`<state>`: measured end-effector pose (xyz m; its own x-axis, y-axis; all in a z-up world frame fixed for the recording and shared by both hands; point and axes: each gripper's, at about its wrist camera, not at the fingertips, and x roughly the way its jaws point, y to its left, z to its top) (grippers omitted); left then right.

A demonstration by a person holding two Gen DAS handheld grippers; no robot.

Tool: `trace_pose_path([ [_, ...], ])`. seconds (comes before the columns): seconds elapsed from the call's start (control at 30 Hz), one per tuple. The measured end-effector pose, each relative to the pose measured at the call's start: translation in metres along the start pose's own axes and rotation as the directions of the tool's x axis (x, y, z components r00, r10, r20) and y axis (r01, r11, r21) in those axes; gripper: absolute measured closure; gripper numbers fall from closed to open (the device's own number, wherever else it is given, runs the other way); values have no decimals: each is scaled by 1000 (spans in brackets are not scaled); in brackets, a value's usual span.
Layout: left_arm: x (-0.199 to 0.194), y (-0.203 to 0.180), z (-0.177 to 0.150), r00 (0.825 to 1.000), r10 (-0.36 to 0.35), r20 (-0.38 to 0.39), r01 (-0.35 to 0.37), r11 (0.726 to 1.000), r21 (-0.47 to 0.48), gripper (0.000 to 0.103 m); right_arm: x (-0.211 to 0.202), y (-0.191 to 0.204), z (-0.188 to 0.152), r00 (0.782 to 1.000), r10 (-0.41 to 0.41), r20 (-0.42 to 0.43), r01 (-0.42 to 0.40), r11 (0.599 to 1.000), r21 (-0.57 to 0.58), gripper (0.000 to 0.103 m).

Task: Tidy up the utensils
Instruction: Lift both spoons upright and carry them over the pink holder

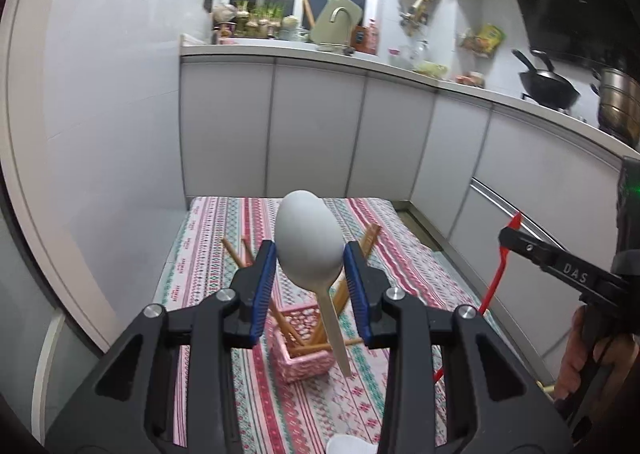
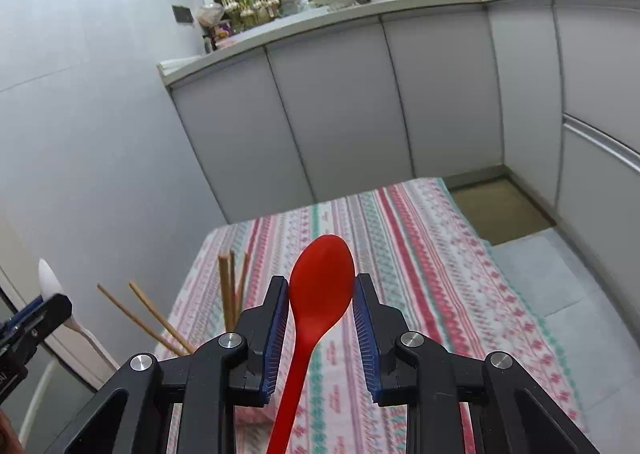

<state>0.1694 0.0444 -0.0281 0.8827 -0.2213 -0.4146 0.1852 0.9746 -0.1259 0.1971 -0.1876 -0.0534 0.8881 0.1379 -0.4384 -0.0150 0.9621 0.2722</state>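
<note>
Two spoons are up: my left gripper [image 1: 310,254] clamps the white spoon [image 1: 309,242] above the pink basket [image 1: 304,362] of chopsticks [image 1: 234,254] mid-tabletop; my right gripper [image 2: 321,286] clamps the red spoon [image 2: 320,282].

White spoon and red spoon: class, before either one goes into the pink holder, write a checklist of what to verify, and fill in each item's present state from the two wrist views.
1. Left gripper holds the white spoon by the bowl, between the jaws: ok.
2. Right gripper holds the red spoon the same way: ok.
3. White spoon's handle points down toward the pink holder: ok, though whether the tip is over the opening: cannot tell.
4. Room left in the holder among the chopsticks: cannot tell.
5. Holder upright on the cloth: ok.
6. The two grippers apart from each other: ok.
</note>
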Motion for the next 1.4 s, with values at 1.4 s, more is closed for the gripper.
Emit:
trace_pose_path([
  [1.4,59,6,-26,995,56,-86,-44,990,135,66,96,58,-24,981,194,29,-190,977,-93,66],
])
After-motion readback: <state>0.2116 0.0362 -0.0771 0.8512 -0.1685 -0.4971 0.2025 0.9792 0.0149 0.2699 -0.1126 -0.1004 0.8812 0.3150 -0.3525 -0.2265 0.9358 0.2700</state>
